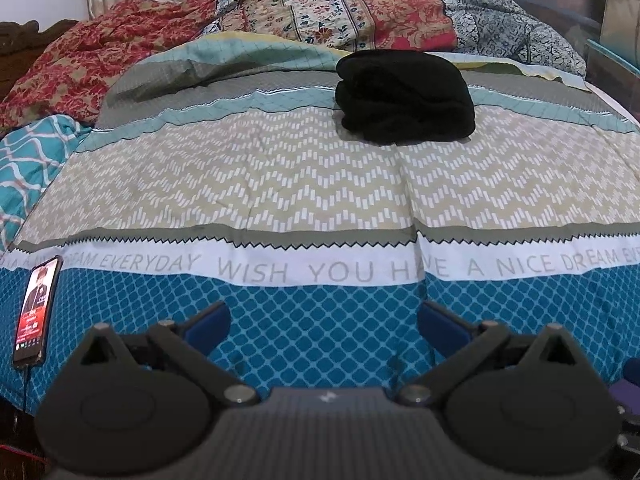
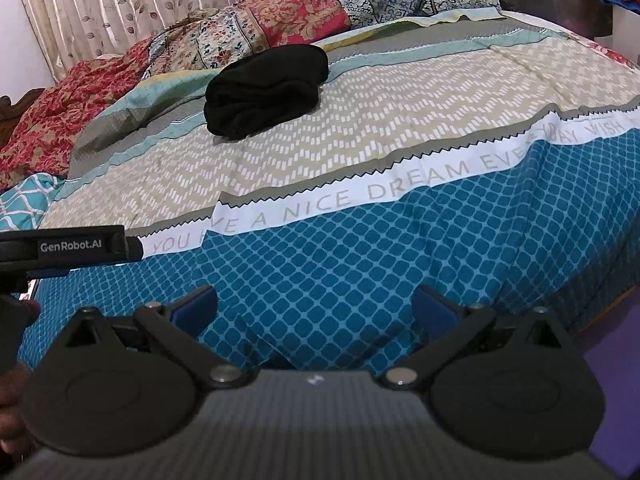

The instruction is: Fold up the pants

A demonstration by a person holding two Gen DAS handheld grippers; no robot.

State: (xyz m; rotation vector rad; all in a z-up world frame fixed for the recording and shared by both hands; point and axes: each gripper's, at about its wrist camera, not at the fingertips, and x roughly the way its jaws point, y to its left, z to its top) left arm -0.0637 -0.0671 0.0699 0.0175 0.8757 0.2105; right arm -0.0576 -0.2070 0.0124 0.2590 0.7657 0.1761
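Note:
The black pants (image 1: 404,98) lie folded in a thick bundle on the far part of the bed. They also show in the right wrist view (image 2: 266,90). My left gripper (image 1: 326,322) is open and empty, held over the blue near edge of the bedsheet, well short of the pants. My right gripper (image 2: 314,306) is open and empty too, over the same blue band, to the right of the left one. The left gripper's body (image 2: 68,246) shows at the left edge of the right wrist view.
A patterned bedsheet (image 1: 280,184) covers the bed. Crumpled red and floral blankets (image 1: 120,52) lie at the back and left. A lit phone (image 1: 36,312) on a cable rests at the near left edge. A curtain (image 2: 120,4) hangs behind.

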